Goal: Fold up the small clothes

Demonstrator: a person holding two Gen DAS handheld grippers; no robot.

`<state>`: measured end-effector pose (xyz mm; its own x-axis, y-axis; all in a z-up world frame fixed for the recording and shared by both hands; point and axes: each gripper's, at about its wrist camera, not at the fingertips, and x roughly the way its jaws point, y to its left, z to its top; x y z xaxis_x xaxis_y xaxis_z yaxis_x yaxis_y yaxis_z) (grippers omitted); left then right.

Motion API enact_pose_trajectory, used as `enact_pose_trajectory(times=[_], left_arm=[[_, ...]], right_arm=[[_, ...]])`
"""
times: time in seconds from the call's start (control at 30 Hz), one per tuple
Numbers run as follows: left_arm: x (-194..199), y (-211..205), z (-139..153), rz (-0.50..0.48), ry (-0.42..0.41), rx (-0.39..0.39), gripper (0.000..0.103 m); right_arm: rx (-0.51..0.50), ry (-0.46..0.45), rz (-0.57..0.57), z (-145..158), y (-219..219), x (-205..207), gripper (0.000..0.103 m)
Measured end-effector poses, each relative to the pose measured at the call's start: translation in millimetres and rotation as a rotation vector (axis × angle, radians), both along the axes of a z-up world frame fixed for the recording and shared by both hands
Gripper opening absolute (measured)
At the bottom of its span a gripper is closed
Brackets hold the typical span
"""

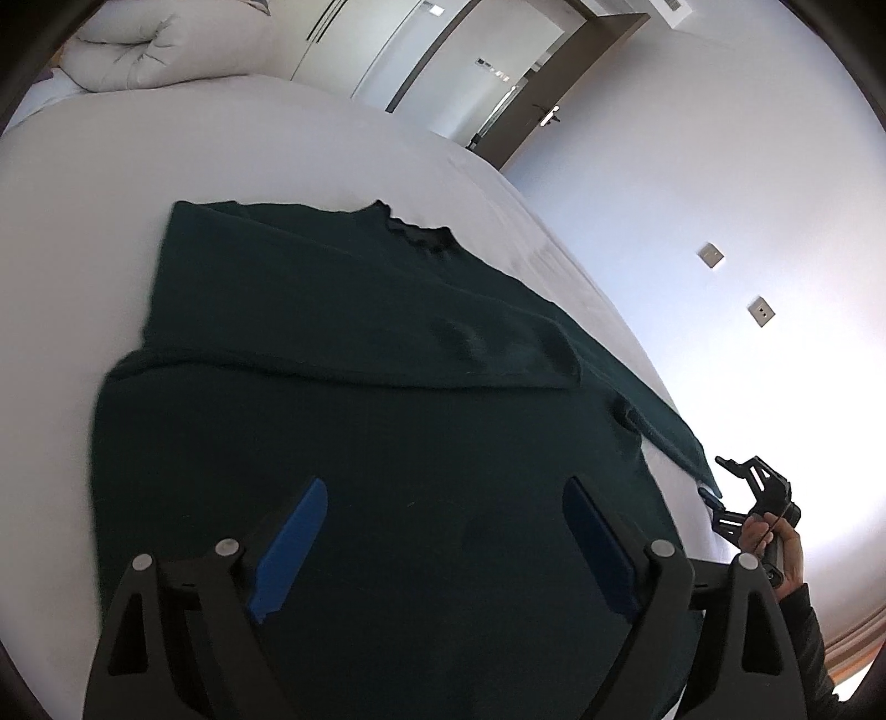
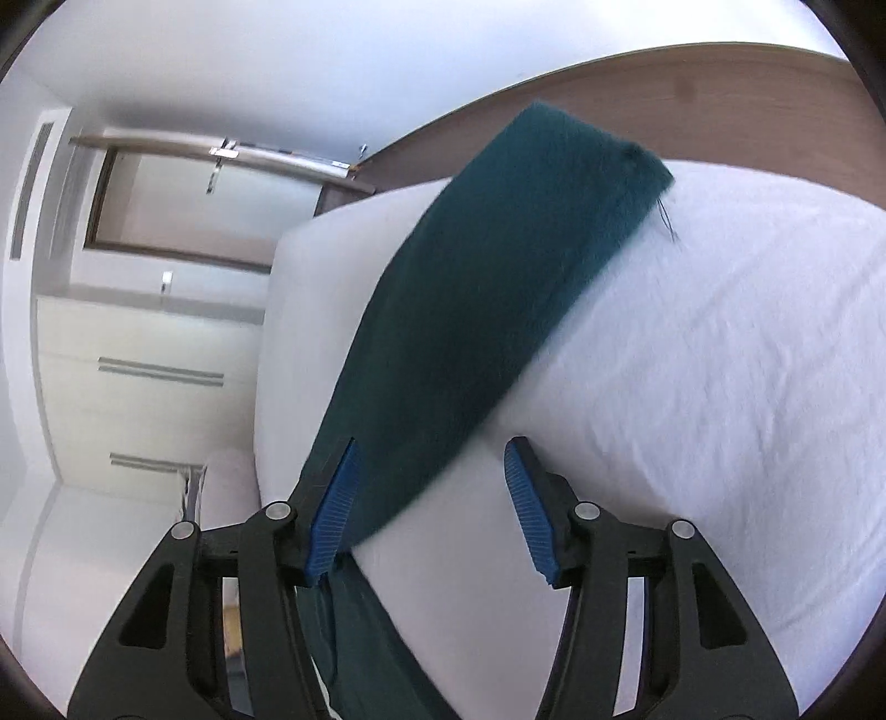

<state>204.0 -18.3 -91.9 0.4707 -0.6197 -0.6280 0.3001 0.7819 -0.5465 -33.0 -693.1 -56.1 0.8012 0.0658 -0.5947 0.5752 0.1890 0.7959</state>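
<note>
The dark green sweater (image 1: 354, 421) lies flat on the white bed (image 1: 72, 232), collar toward the far side, with one sleeve (image 1: 387, 354) already laid across the chest so the body can be folded narrower. The other sleeve (image 2: 498, 266) stretches out toward the bed's edge, and that, I judge, is the one to bring in next. My left gripper (image 1: 443, 545) hangs over the hem with its jaws spread wide and nothing in them. My right gripper (image 2: 429, 509) sits about half open with the outstretched sleeve running between the jaws, not pinched. Around us: a rumpled duvet (image 1: 138, 50) at the far corner, wardrobe doors (image 2: 144, 376), a wooden headboard (image 2: 720, 105). Nothing lies on the sweater to block the fold.
</note>
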Motion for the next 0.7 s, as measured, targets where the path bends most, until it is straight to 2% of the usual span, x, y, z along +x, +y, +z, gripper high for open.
enact_pose_trajectory(times=[0.2, 0.27, 0.33, 0.37, 0.4, 0.43, 0.5, 0.57, 0.7], left_arm=[[9, -15, 10, -0.002, -0.001, -0.012, 0.09], [13, -18, 9, 0.0, 0.007, -0.014, 0.09], [19, -19, 7, -0.002, 0.019, -0.025, 0.09], [21, -19, 6, 0.002, 0.027, -0.03, 0.09], [24, -19, 5, 0.006, 0.036, -0.036, 0.09], [26, -19, 3, 0.007, 0.041, -0.044, 0.09], [34, -17, 0, 0.016, 0.064, -0.079, 0.09], [41, -17, -4, 0.025, 0.088, -0.111, 0.09], [55, -23, -6, 0.029, 0.119, -0.168, 0.09]], right_arm=[[0.034, -0.046, -0.132, -9, -14, 14, 0.051], [0.027, -0.07, -0.167, -9, -19, 16, 0.046], [0.011, -0.07, -0.199, -11, -24, 18, 0.031], [0.002, -0.065, -0.213, -13, -25, 20, 0.028], [-0.015, -0.058, -0.216, -11, -25, 23, 0.022], [-0.049, -0.033, -0.201, -6, -23, 28, 0.016], [-0.135, 0.004, -0.16, 9, -13, 40, 0.015], [-0.265, 0.013, -0.062, 36, 13, 64, 0.014], [-0.605, 0.036, 0.232, 103, 118, 134, 0.014]])
